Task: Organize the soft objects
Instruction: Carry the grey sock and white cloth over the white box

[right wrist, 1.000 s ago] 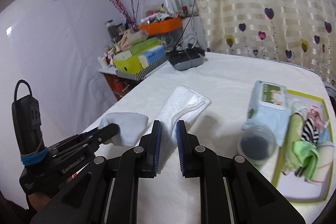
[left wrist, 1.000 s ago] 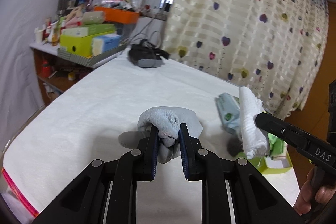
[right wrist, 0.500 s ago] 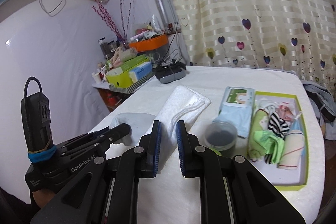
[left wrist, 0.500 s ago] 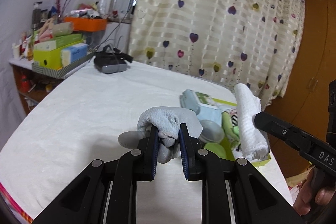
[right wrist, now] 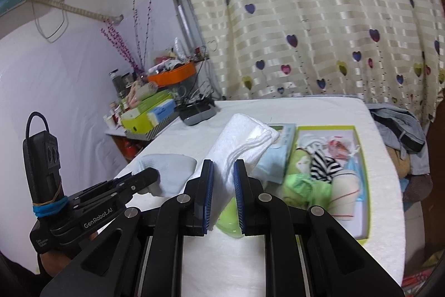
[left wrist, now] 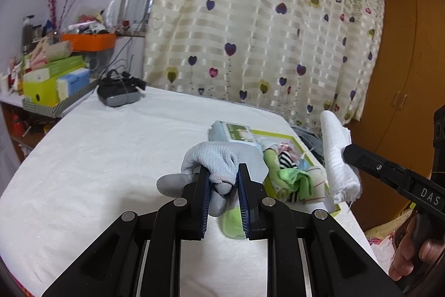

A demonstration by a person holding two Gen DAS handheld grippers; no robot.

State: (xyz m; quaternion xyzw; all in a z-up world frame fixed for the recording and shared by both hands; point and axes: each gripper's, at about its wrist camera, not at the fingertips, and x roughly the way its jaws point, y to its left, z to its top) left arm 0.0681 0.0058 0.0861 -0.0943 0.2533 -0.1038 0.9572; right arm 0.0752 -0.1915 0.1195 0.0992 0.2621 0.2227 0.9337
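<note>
Two claws, each clamped on one soft item and held above a white tabletop (left wrist: 97,157).

In the left wrist view, the left claw (left wrist: 221,180) pinches a bunched grey sock (left wrist: 214,160) between its blue pads. Just under its tips lies a green lid (left wrist: 232,221). To its right, the right claw (left wrist: 350,151) reaches in from the edge, gripping a rolled white towel (left wrist: 338,157) that stands nearly upright; a hand (left wrist: 411,252) on its handle shows only in this view. Beyond the left claw sit one wipes pack (left wrist: 236,131) and one green-edged box (left wrist: 301,142) filled with folded cloths. Farther off, ahead and to the left, rests one dark headset (left wrist: 119,93).

The right wrist view alone shows the whole box (right wrist: 367,183) from above, ahead and to the right of the right claw (right wrist: 223,177), with a striped cloth (right wrist: 322,164), a green cloth (right wrist: 303,185) and a cream roll (right wrist: 343,194) among its contents. The towel (right wrist: 242,141) stretches away from the pads. To the left, the left claw (right wrist: 150,173) holds the sock (right wrist: 169,169). Past the tabletop's (right wrist: 306,110) far right corner lies a grey garment (right wrist: 397,124), unseen from the left. A heart-print curtain (right wrist: 319,18) hangs behind.
</note>
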